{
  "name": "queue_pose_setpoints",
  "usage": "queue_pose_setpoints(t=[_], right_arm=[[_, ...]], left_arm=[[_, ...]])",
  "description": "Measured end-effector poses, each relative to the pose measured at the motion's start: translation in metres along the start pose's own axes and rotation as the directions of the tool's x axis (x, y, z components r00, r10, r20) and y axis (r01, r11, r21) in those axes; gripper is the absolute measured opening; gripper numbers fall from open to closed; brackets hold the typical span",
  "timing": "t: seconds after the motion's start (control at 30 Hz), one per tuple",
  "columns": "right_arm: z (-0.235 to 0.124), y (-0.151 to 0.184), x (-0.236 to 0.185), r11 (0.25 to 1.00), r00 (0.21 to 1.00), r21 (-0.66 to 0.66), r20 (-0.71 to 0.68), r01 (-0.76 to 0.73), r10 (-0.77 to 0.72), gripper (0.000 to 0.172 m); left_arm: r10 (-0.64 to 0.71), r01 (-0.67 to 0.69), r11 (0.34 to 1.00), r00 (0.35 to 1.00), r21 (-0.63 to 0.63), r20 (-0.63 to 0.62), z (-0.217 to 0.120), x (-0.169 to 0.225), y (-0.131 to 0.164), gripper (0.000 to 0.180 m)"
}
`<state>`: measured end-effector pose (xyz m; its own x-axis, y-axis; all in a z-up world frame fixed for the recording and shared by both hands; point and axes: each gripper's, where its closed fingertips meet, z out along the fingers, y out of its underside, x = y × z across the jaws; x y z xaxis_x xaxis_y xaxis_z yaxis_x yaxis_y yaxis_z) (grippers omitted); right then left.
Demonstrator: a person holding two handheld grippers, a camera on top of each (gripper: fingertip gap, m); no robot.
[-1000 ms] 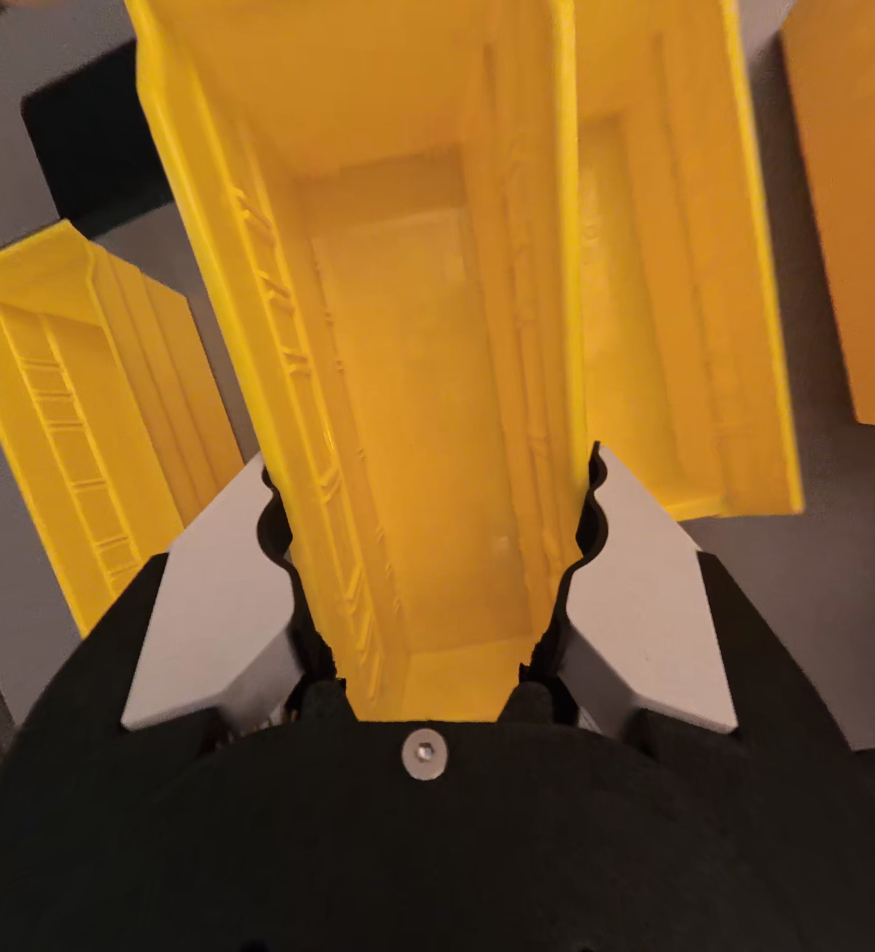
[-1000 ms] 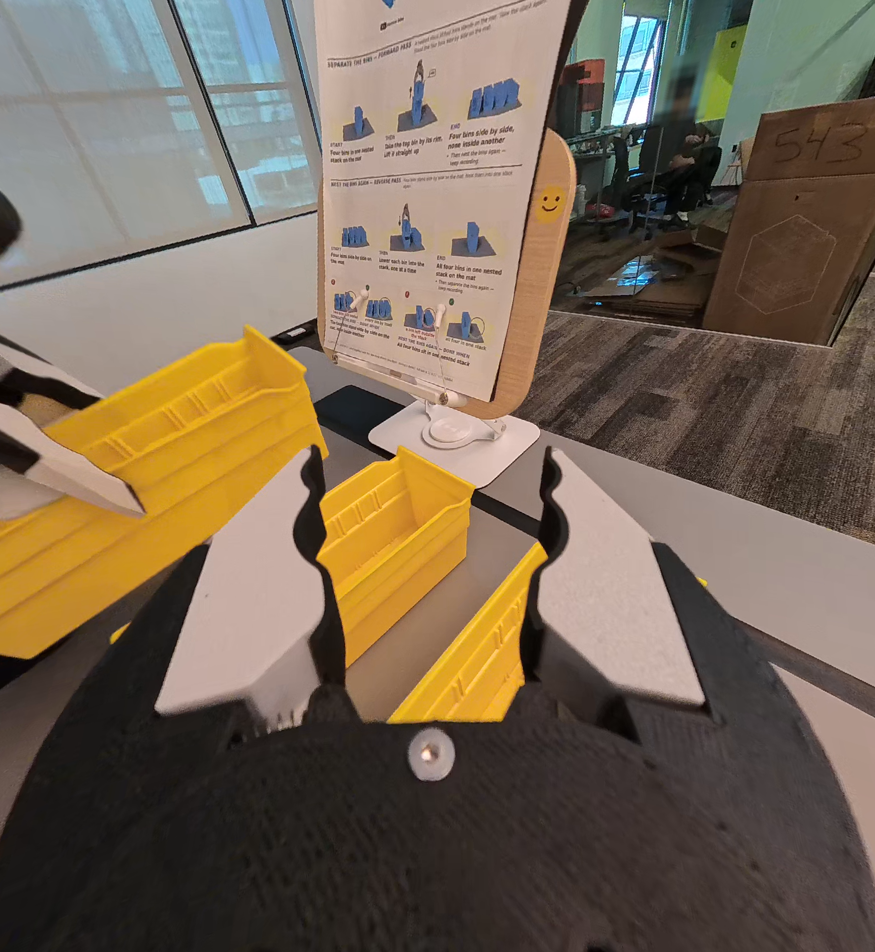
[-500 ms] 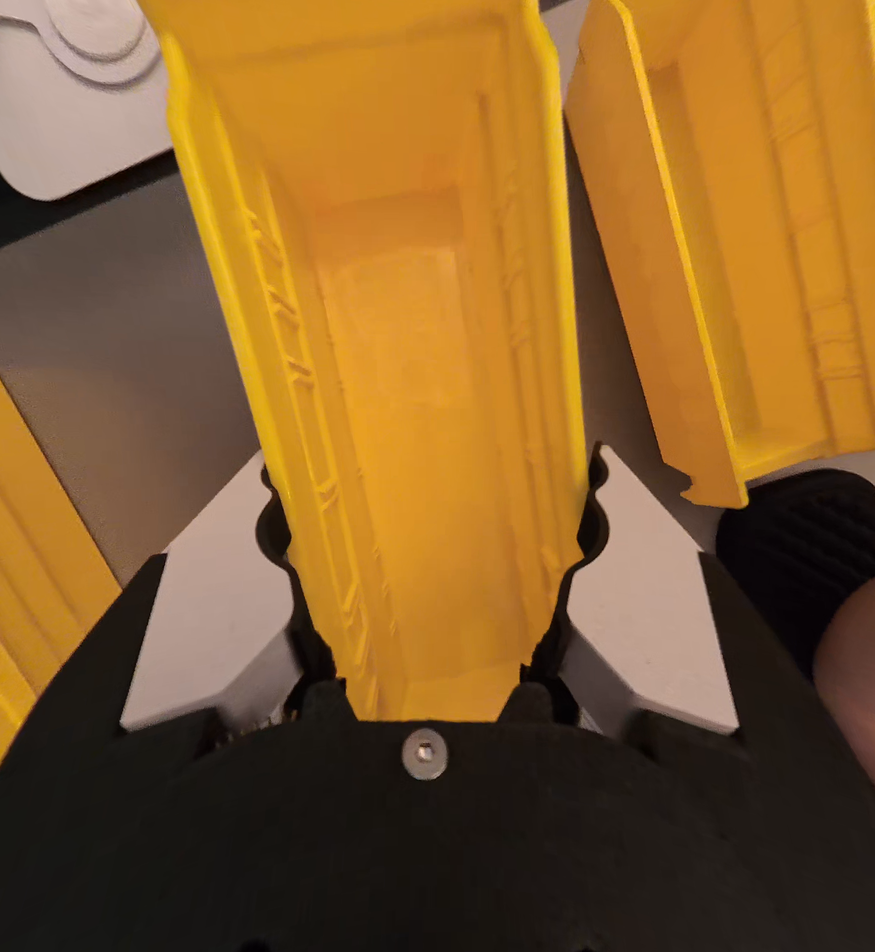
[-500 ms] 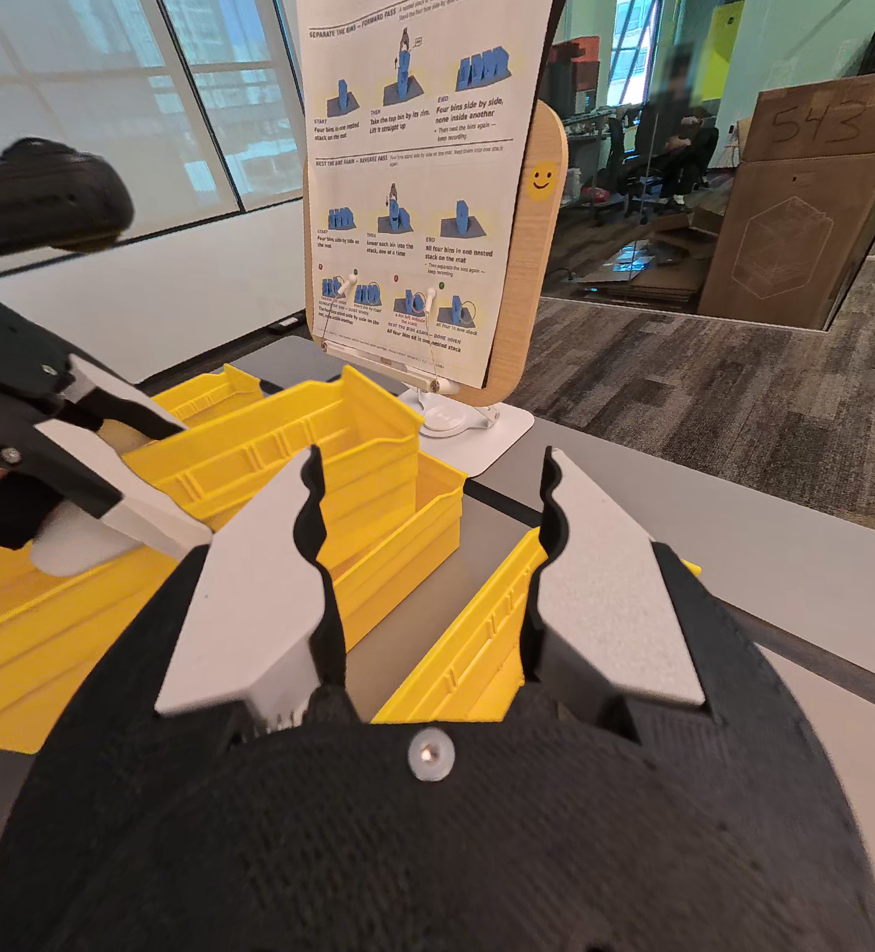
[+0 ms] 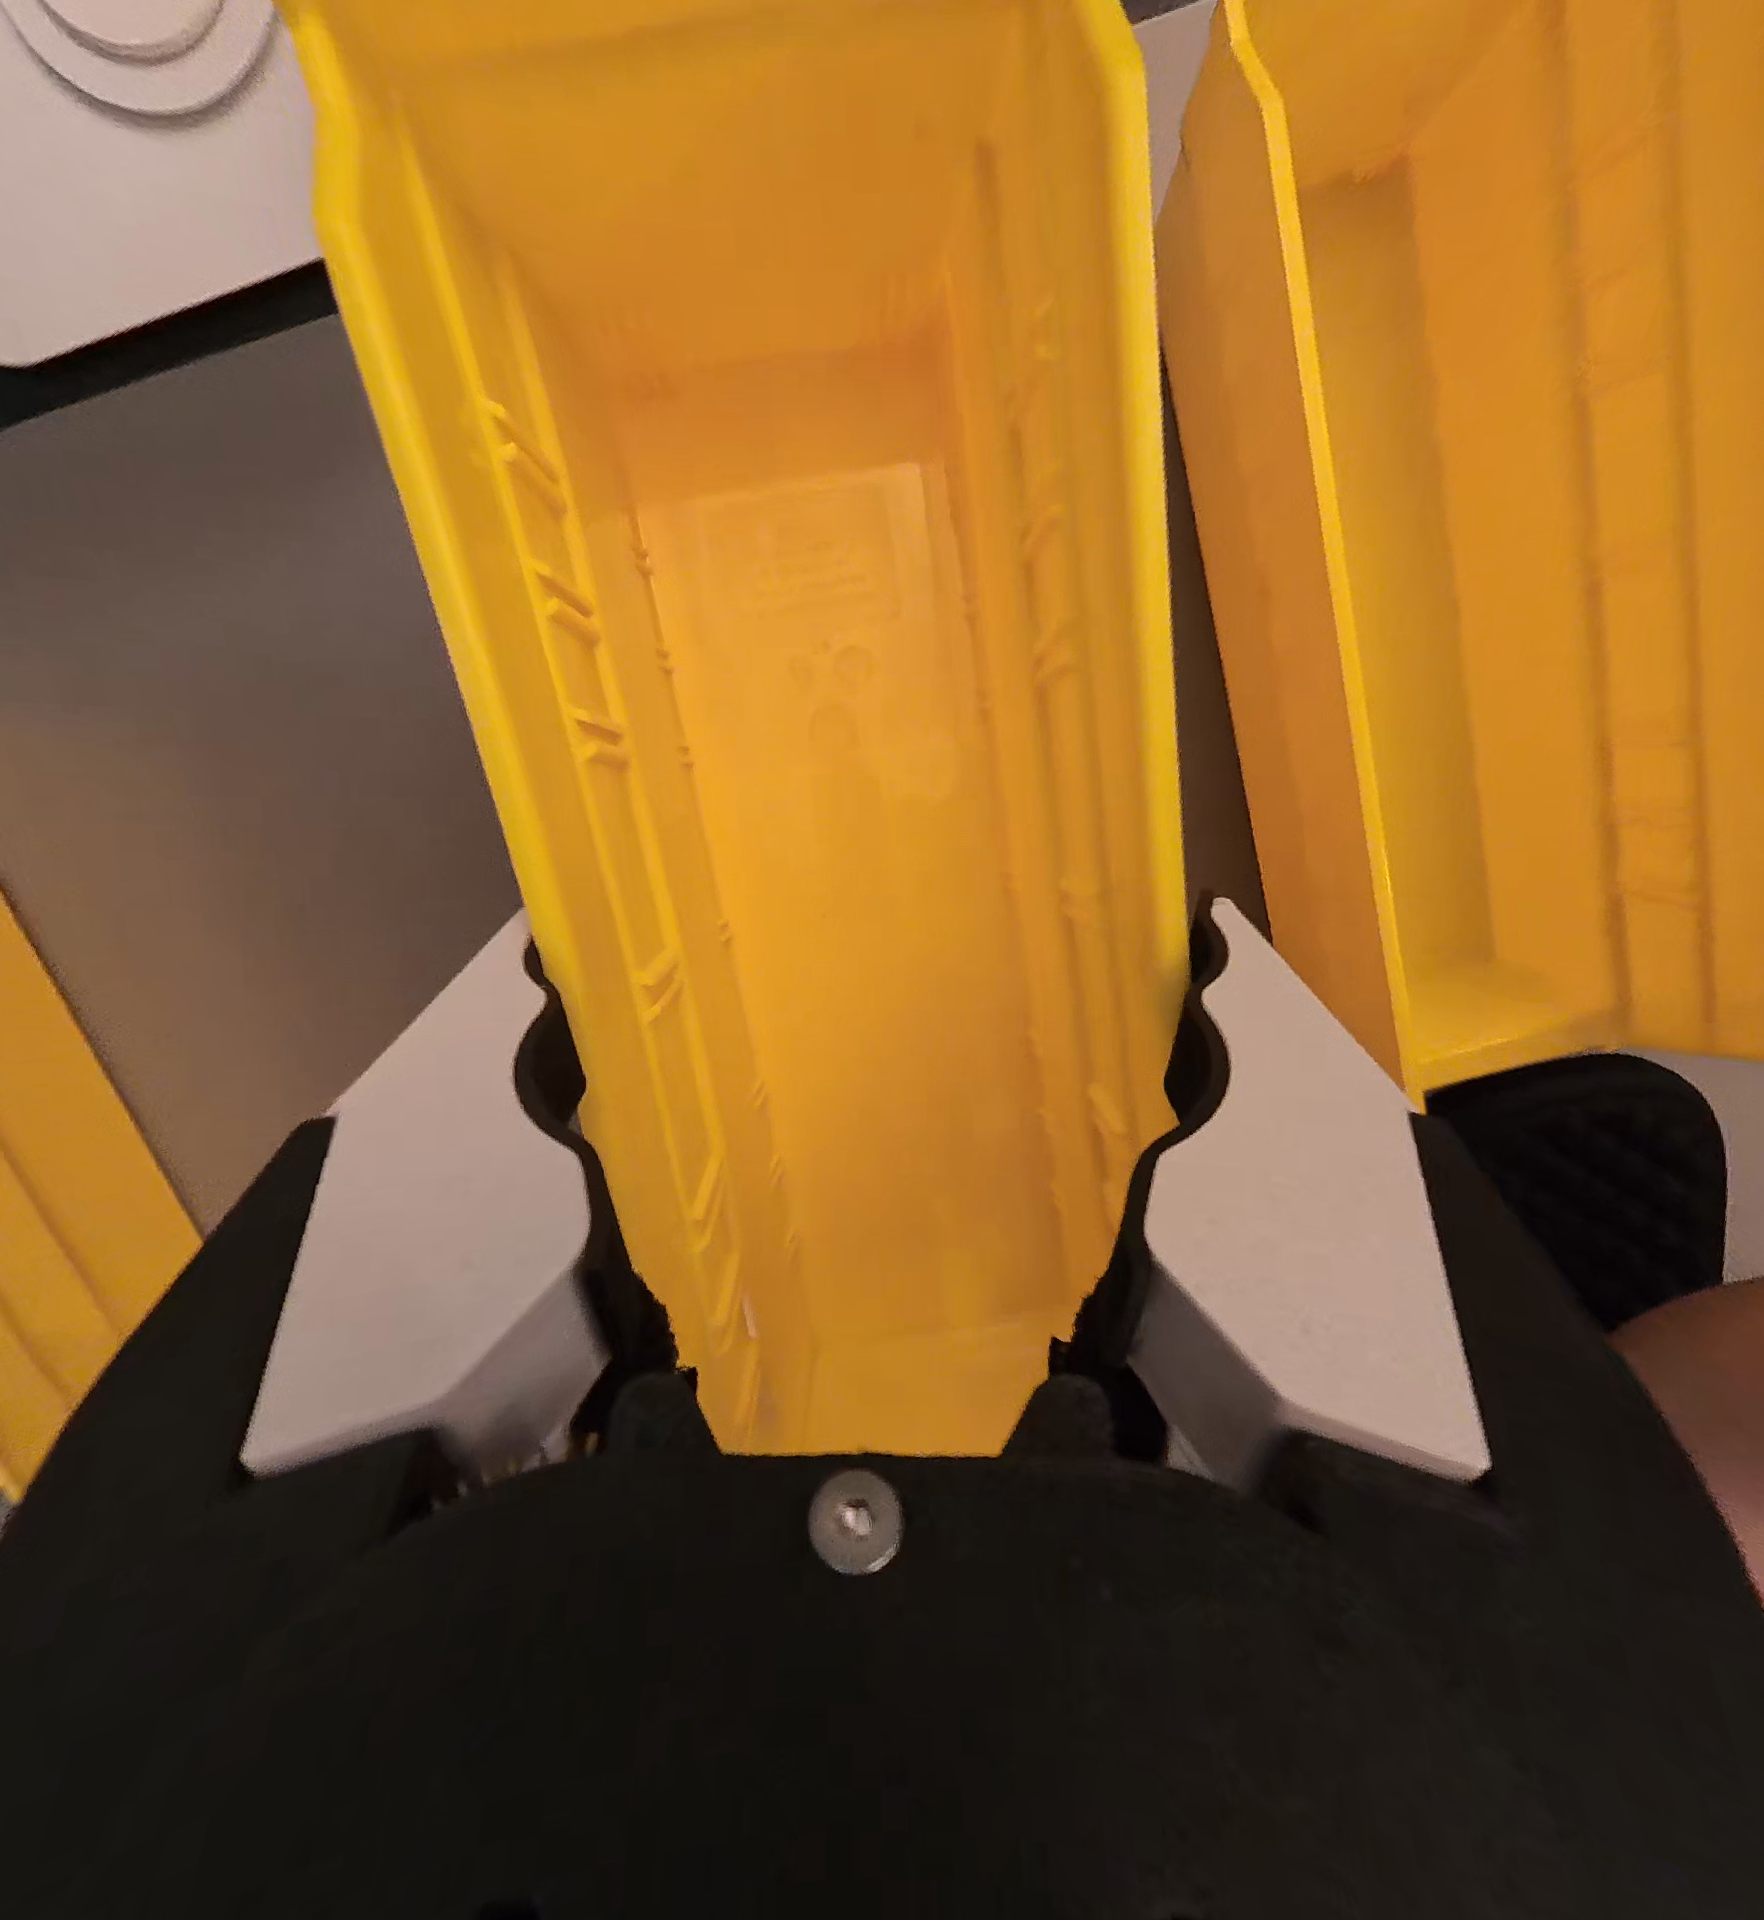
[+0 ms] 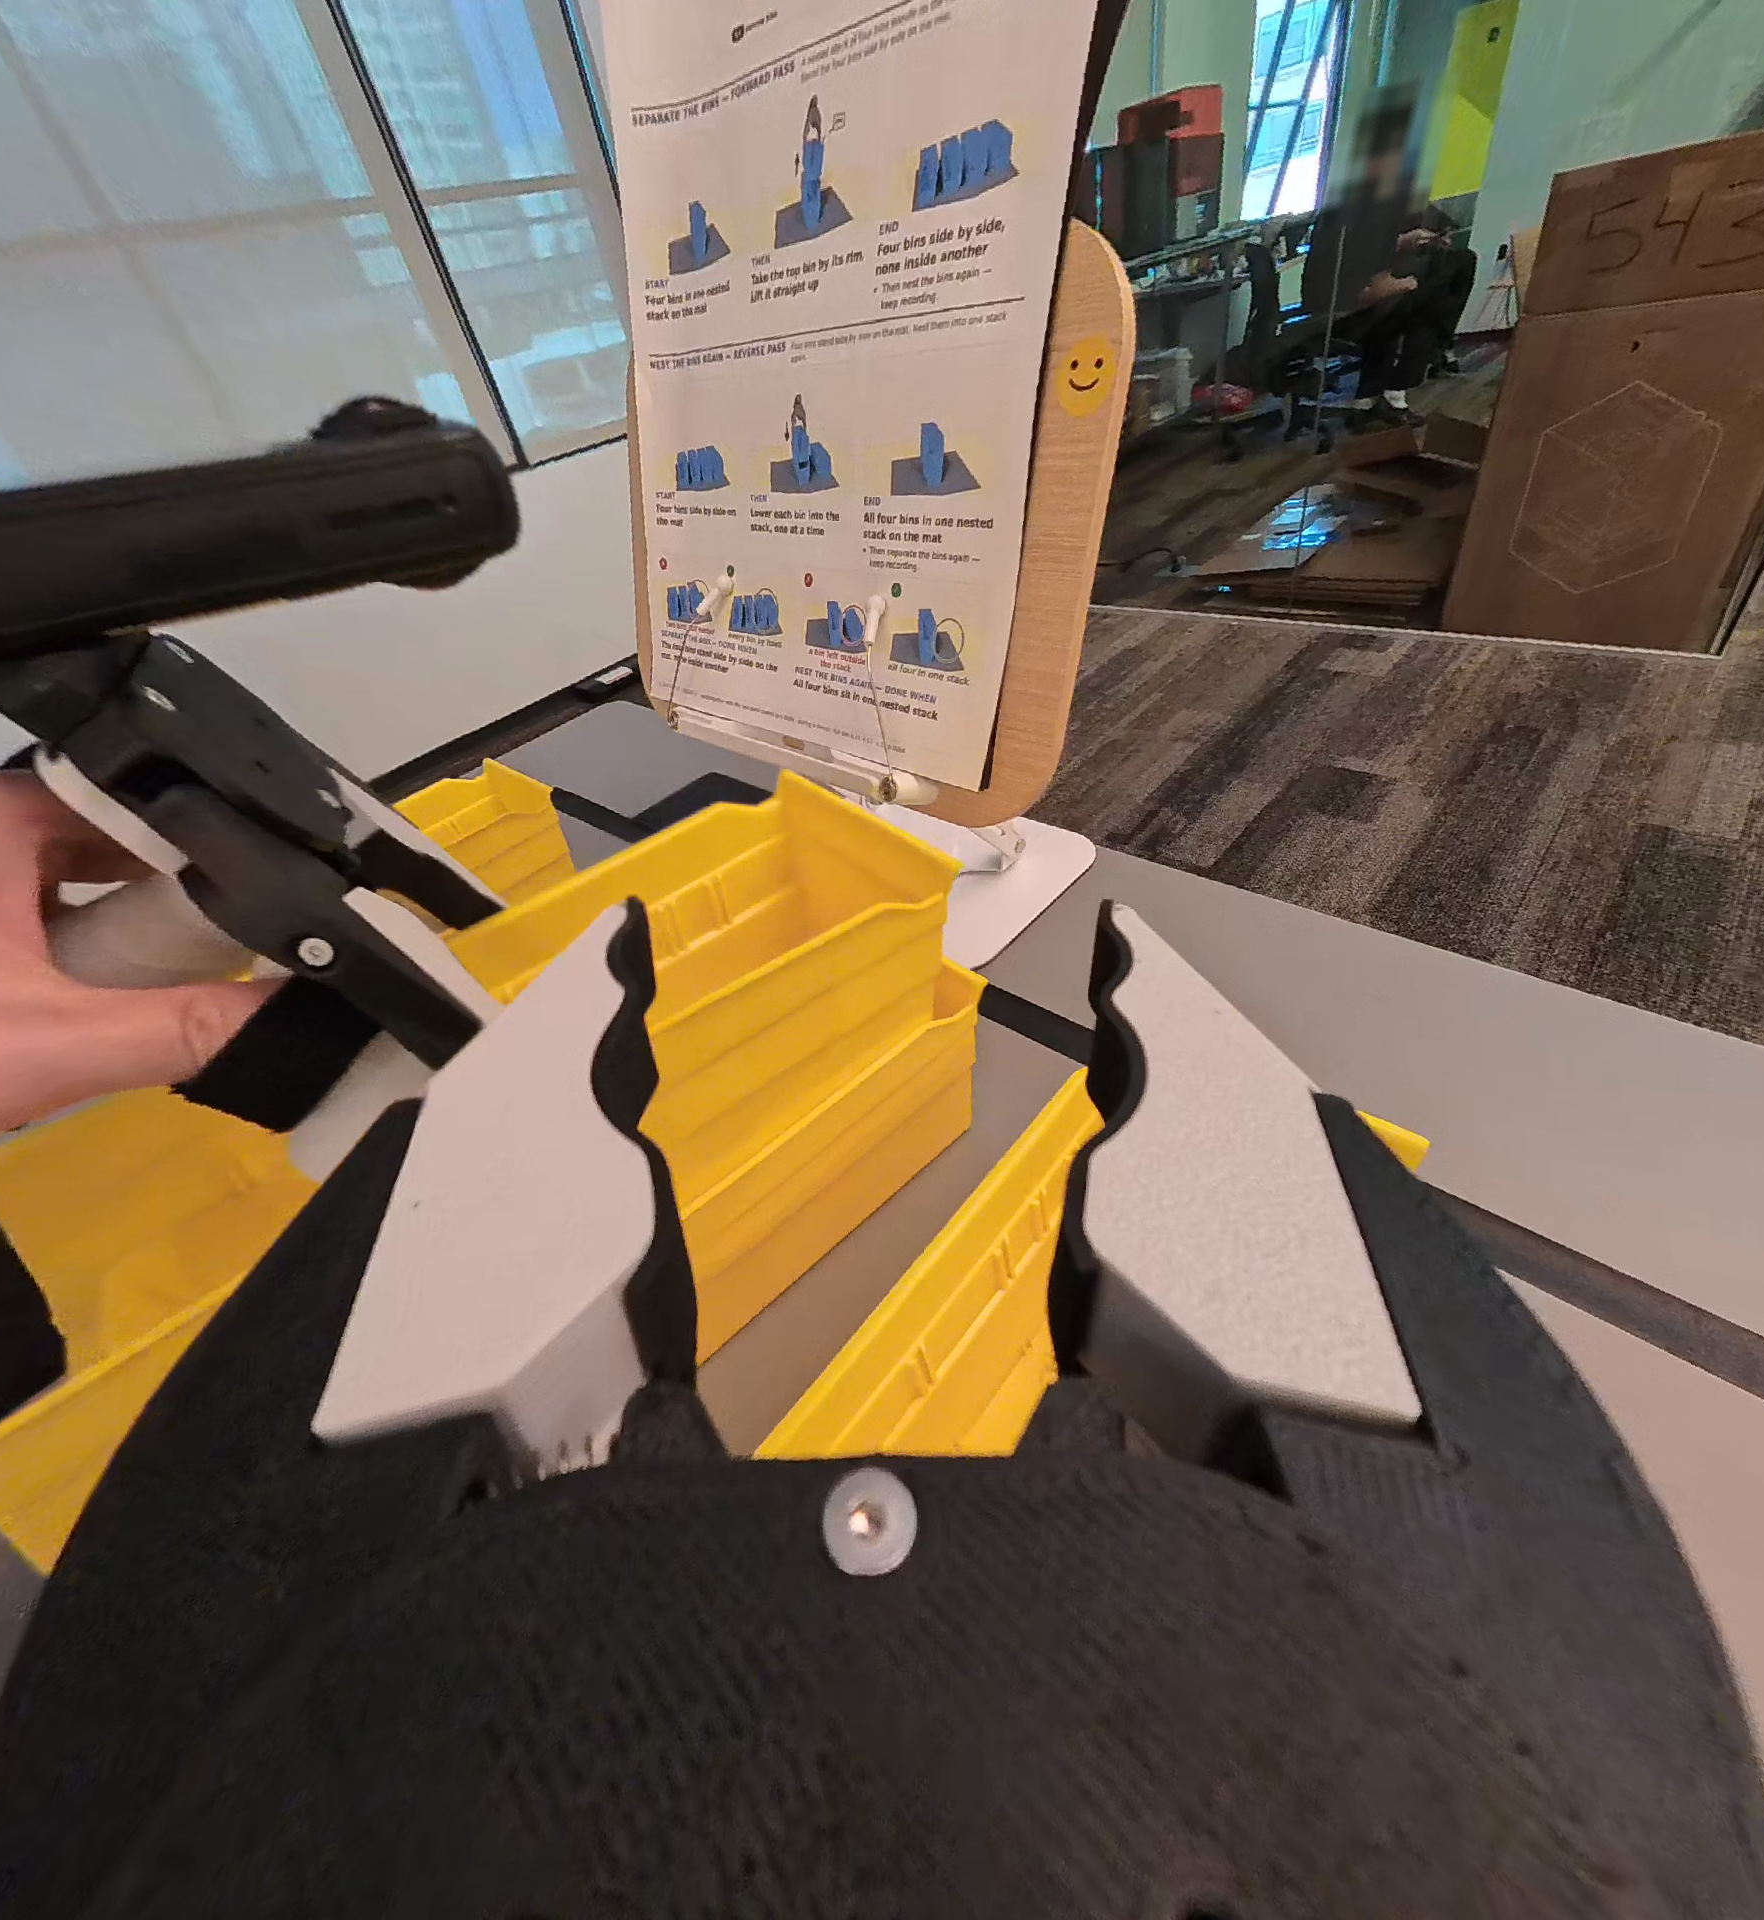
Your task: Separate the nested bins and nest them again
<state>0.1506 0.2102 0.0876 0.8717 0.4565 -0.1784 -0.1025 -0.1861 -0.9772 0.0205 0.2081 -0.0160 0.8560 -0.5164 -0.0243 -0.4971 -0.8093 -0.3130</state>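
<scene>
Gripping a yellow bin [image 5: 836,727] across its two long walls, the left gripper [image 5: 873,997] has both fingers [image 5: 442,1195] pressed against the bin's outer sides, with the open top facing the camera; in the right wrist view this held bin [image 6: 753,935] sits in the mouth of a second yellow bin [image 6: 857,1143] that stands on the grey bench [image 6: 1480,1039], its rim above the lower bin's rim; whether it is fully seated cannot be told. The right gripper [image 6: 873,997] hangs with its fingers [image 6: 514,1195] spread apart and gripping nothing; a third yellow bin [image 6: 961,1320] lies on the bench just below and between them, not touched by either pad. A fourth yellow bin [image 6: 493,831] stands farther back on the left; an instruction sheet on a stand [image 6: 836,416] rises behind the bins.
</scene>
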Motion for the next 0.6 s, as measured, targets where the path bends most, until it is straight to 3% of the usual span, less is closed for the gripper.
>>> queue_pose_setpoints(t=[0.43, 0.6], right_arm=[[0.006, 0.008, 0.000, 1.000, 1.000, -0.020, 0.017, -0.017, 0.017, 0.084], [0.010, 0.011, -0.002, 0.999, 1.000, -0.033, 0.018, 0.006, -0.005, 0.084]], left_arm=[[-0.057, 0.061, 0.995, 0.996, 0.074, -0.062, 0.055, -0.007, -0.004, 0.119], [-0.048, 0.052, 0.994, 0.998, 0.091, -0.044, 0.061, -0.007, -0.002, 0.126]])
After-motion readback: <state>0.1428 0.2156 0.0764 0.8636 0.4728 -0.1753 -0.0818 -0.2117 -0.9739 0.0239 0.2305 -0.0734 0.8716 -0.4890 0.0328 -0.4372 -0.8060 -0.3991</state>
